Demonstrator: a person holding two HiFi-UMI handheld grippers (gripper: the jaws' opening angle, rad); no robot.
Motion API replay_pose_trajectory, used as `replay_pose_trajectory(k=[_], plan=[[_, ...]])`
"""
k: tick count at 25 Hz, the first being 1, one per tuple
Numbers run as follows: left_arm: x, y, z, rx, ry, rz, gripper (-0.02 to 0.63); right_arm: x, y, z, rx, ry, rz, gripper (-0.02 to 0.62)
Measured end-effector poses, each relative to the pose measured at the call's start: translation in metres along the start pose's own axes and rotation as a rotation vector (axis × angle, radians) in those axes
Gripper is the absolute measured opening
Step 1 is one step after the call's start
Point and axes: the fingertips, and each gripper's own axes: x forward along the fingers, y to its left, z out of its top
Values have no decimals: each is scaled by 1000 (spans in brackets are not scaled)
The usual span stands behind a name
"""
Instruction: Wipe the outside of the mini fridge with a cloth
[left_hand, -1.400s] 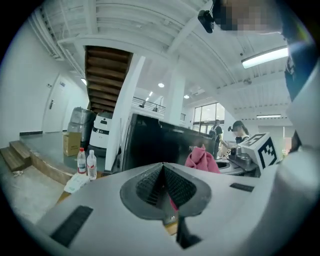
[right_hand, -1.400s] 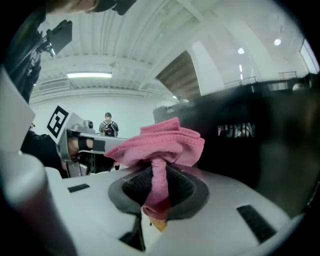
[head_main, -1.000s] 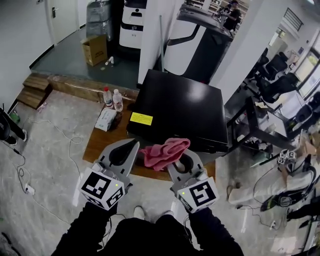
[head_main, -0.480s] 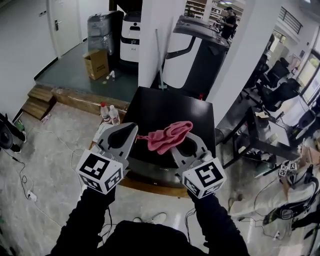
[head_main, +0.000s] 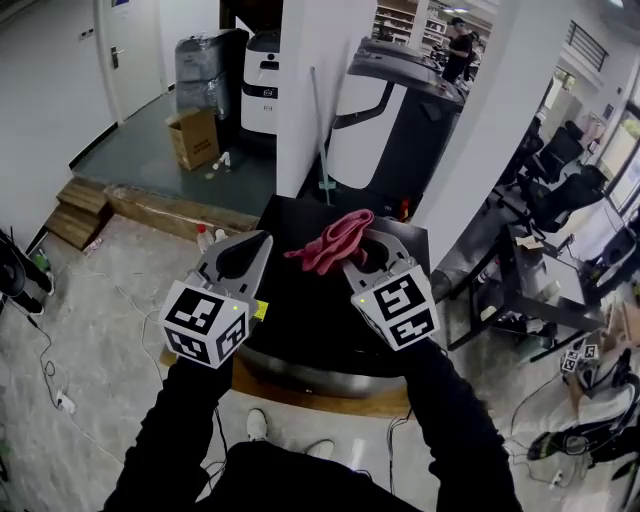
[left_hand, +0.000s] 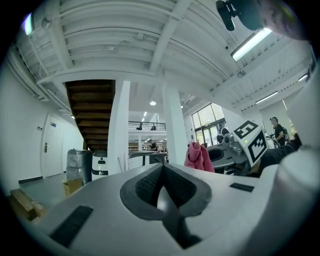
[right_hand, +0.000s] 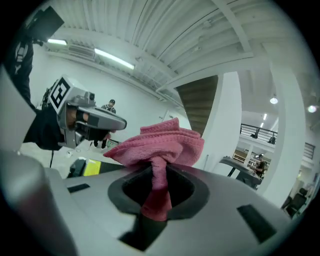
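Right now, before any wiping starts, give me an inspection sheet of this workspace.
Surface: glossy black mini fridge, standing on a low wooden platform.
Job's things: pink terry cloth, bunched, held up over the fridge's far side.
Clutter: plastic bottle with a red cap beside the fridge, partly hidden; brown cardboard box farther back.
Grippers: left gripper shut, nothing between its jaws; right gripper shut on the cloth.
Cables: white cable loose across the floor at left.
Surroundings: white pillar, wooden steps, black office chairs, a person far off.
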Motion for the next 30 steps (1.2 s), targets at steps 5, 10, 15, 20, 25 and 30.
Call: replay_pose_trajectory(k=[5, 10, 15, 20, 25, 30], plan=[[39, 23, -12, 21, 18, -37, 6, 64, -20, -20, -44, 103, 12, 72], [70, 49, -34, 38, 56, -57, 6, 125, -20, -44, -122, 209, 74, 72], [86, 71, -52, 30, 74, -58, 6, 177, -8, -68, -202, 299, 144, 72], [94, 79, -68, 19, 98, -71, 6, 209, -1, -79, -288, 341, 154, 72], [100, 77, -71, 21, 110, -81, 6, 215, 3, -92, -374, 385, 167, 66], [104, 65, -71, 18, 109, -97, 6, 204, -5, -104, -371, 428, 171, 64]])
